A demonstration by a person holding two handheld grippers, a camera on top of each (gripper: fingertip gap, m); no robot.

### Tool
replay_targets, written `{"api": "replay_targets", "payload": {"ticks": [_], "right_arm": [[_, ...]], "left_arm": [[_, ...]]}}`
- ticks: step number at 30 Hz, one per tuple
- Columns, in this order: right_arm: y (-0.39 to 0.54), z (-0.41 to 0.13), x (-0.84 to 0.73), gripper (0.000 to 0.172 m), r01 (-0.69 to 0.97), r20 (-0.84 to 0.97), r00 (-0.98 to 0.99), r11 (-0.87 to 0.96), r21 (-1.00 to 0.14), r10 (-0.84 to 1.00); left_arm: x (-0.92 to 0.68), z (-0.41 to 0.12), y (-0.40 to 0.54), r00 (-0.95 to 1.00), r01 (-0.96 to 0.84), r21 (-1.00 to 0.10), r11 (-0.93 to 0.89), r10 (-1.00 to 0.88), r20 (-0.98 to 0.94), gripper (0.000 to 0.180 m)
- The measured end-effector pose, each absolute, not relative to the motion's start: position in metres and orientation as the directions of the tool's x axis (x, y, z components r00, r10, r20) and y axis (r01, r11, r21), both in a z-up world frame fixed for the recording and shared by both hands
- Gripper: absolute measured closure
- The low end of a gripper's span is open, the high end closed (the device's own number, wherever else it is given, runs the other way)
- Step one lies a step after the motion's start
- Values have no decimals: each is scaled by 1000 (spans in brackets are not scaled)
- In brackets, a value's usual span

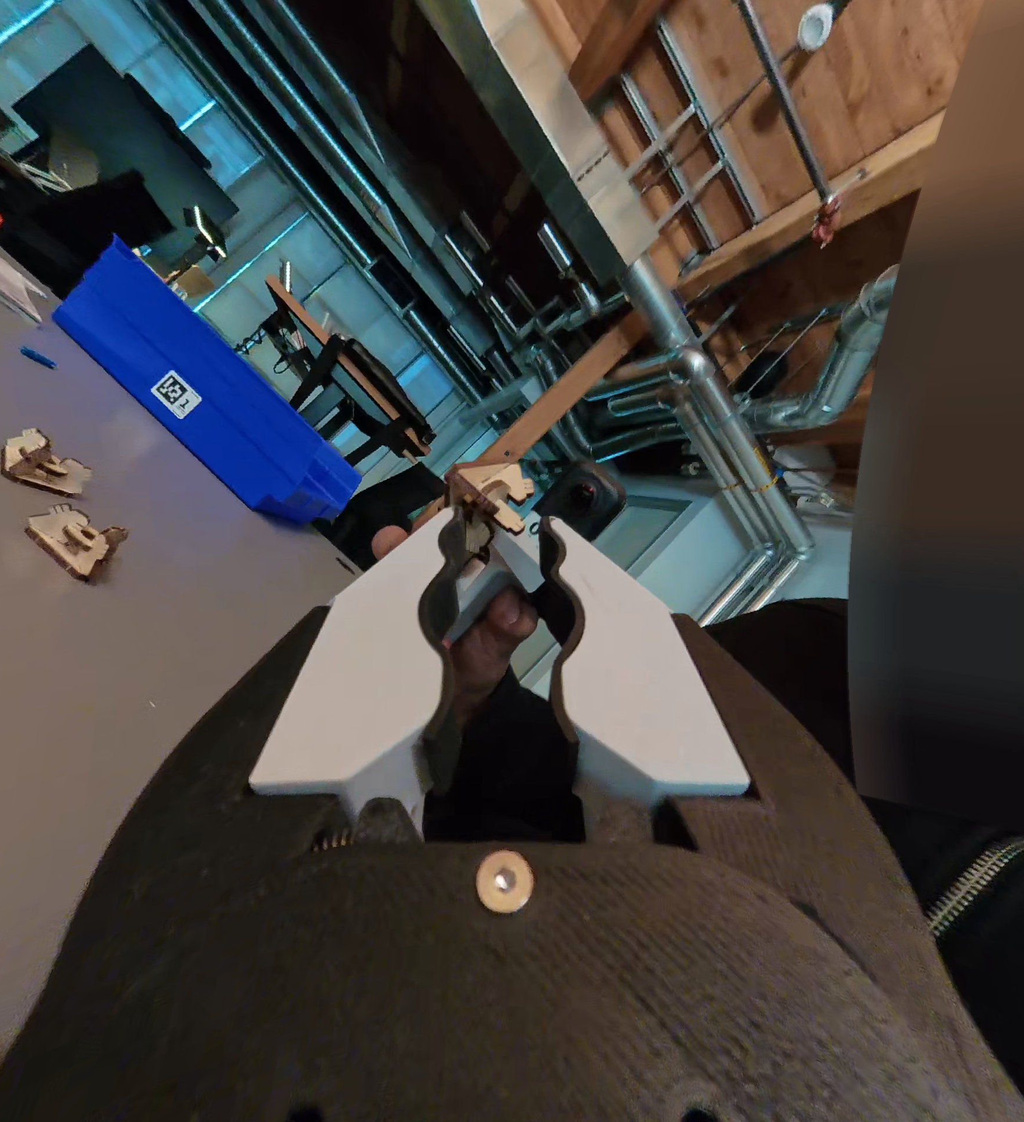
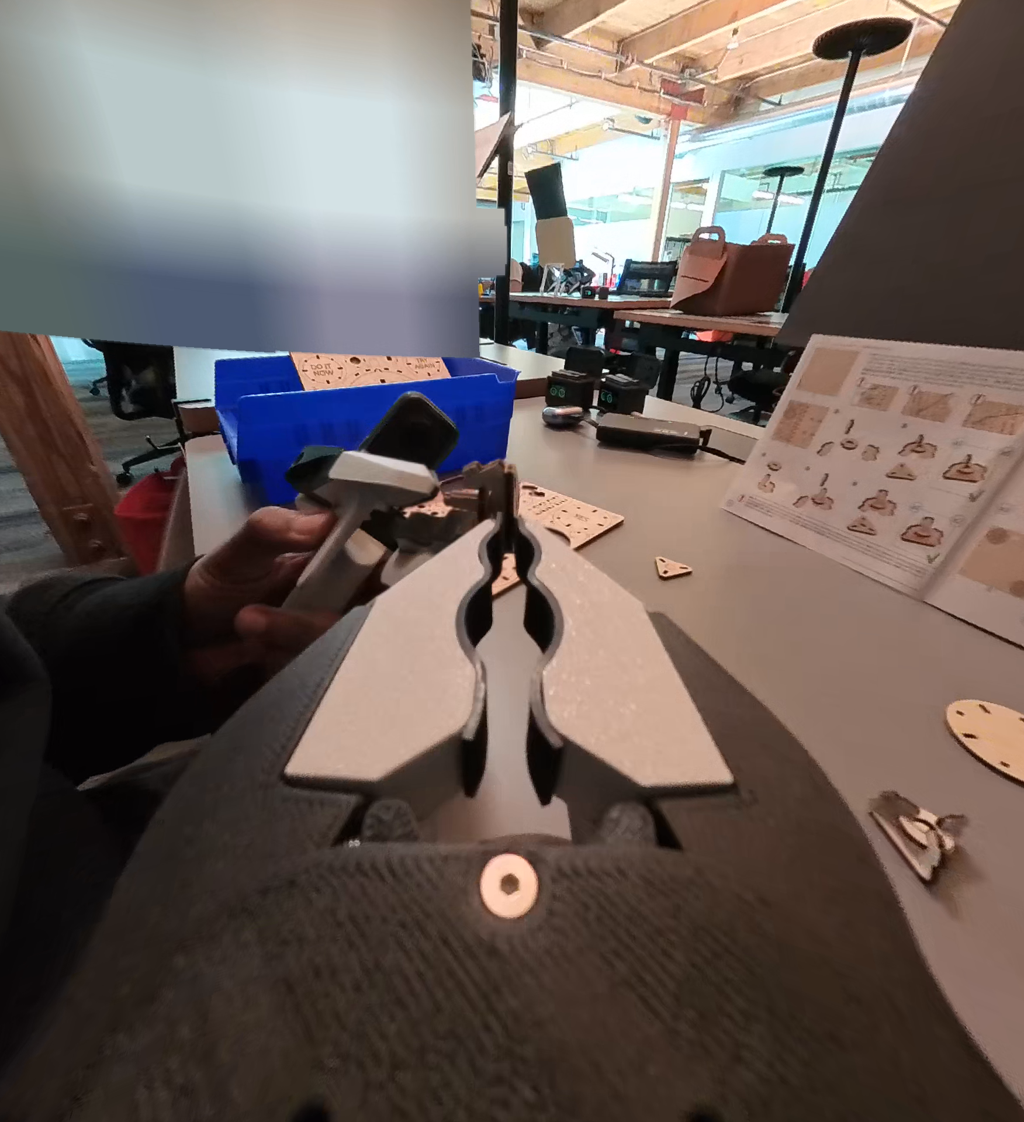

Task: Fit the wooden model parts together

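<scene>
My right gripper [image 2: 505, 535] is shut on a small wooden assembly [image 2: 491, 482] of flat laser-cut pieces and holds it up above the grey table [image 2: 770, 637]. The thin wood stands up between its pads. My left gripper [image 1: 497, 525] is open, with its fingers apart on either side of the same wooden assembly [image 1: 488, 489]. The piece sits close to the left fingertip [image 1: 452, 531], and the right fingertip stands clear of it. The right gripper's white finger [image 1: 515, 561] and a hand [image 1: 500, 625] show between the left fingers. The left gripper [image 2: 376, 473] and the hand [image 2: 242, 577] holding it show in the right wrist view.
A blue bin [image 2: 364, 419] holding a wooden sheet stands at the back, also in the left wrist view [image 1: 194, 376]. Two wooden assemblies [image 1: 42, 464] [image 1: 75, 540] lie on the table. An instruction sheet [image 2: 922, 461], wooden disc [image 2: 1013, 753], small assembly [image 2: 916, 832], triangle [image 2: 672, 567] and punched sheet [image 2: 570, 516] lie to the right. My left and right fingertips are right by each other.
</scene>
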State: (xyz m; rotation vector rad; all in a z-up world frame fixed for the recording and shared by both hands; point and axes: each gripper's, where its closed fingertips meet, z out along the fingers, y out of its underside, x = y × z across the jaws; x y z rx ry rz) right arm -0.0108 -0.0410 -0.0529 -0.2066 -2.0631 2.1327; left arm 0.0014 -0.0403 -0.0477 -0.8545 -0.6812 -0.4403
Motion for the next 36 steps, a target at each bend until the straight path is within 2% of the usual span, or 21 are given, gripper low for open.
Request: {"api": "replay_targets", "payload": {"ticks": [3,5,8,11,15,21,27,33,36], "right_arm": [[-39,-54,-16,172,-7,-1,-973,-33,-999,230],[-36,-55,-22,172,-7,1,-964,-21,-1000,265],[-34,-59,-30,172,6,1,-951,22,-1000,309],[-36,-71,-34,172,80,-45,-945,95,-992,325],[-39,-77,-35,172,159,-110,-936,124,-979,334],[-39,-81,-36,172,198,-142,-934,143,-970,329],[-41,-78,-35,171,85,-21,-937,169,-982,349],[-53,-83,-25,138,13,69,-940,237,-972,334],[-58,-81,-21,136,75,-11,-948,191,-979,318]], "left_arm": [[-7,-49,-53,683,586,-490,645,-70,727,156],[-9,-51,-56,685,560,-511,652,-18,728,164],[-11,-58,-49,705,454,-664,594,216,675,167],[-15,-67,-45,689,289,-863,414,536,487,169],[-19,-75,-44,635,192,-954,231,712,300,180],[-21,-81,-44,633,244,-938,247,692,347,180],[-22,-80,-47,626,247,-931,270,689,366,180],[-22,-75,-54,618,232,-918,322,680,395,180],[-21,-75,-52,617,220,-926,307,692,375,180]]}}
